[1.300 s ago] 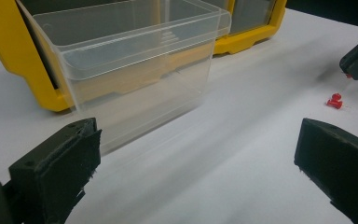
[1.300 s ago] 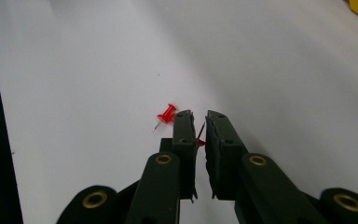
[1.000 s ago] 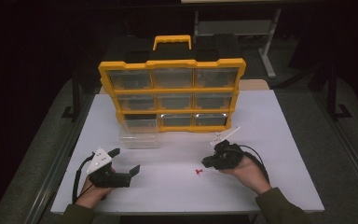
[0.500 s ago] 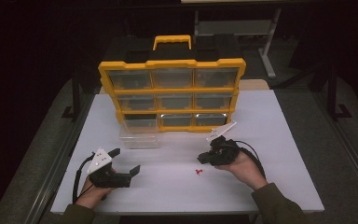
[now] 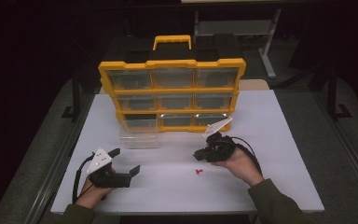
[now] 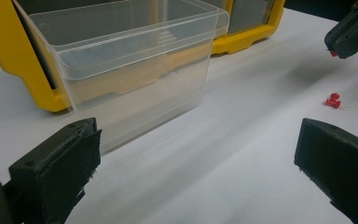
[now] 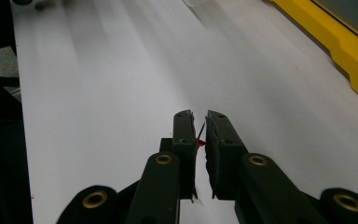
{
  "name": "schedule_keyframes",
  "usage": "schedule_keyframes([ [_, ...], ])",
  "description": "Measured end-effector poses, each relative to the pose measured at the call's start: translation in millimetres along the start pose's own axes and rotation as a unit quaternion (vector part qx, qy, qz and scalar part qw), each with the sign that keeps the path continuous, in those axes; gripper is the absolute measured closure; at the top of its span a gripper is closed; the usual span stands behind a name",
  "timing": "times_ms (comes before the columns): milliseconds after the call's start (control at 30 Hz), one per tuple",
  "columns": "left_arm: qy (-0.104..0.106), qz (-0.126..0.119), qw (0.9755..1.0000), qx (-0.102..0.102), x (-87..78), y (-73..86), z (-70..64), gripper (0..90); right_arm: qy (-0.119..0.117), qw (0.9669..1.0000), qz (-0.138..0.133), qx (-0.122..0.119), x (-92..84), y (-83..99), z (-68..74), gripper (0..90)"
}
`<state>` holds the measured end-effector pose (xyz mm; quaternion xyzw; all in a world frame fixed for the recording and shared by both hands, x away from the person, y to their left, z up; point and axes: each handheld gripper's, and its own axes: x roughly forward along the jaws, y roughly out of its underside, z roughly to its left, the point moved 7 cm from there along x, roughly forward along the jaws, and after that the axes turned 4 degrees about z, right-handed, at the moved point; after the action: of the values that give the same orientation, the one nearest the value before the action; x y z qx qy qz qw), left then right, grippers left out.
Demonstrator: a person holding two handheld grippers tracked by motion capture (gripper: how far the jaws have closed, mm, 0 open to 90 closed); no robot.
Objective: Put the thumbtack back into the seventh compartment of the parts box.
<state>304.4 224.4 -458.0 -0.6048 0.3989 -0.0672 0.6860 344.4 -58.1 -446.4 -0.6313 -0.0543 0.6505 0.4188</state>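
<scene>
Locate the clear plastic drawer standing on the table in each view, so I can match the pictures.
High view: clear drawer left of centre, before the yellow organizer.
Left gripper view: drawer upper left, beyond the open jaws.
Right gripper view: a blurred clear corner at the top edge, possibly it; cannot confirm.
Shared landmark: the yellow organizer.

You worked at a white surface [image 5: 279,140] in a dark room, with most of the light falling on its top. Grey carpeted floor [image 5: 340,154] ran along both sides, and behind it stood a pale metal frame [image 5: 265,51], half lost in shadow.
</scene>
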Motion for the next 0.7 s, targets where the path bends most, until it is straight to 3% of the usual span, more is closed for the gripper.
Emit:
schedule_keyframes([
  [367,0.0,0.001,1.0,0.001,-0.1,0.2,0.1,0.0,-0.015,0.9999,0.001,0.004,3.3,-10.3,5.2,81.7],
  [667,0.0,0.0,1.0,0.0,0.0,0.1,0.1,0.0,-0.021,0.9998,0.002,-0.005,6.2,-19.4,7.7,81.7],
  [700,0.0,0.0,1.0,0.0,0.0,0.1,0.1,0.0,-0.015,0.9998,0.003,-0.016,6.6,-19.8,5.5,81.7],
])
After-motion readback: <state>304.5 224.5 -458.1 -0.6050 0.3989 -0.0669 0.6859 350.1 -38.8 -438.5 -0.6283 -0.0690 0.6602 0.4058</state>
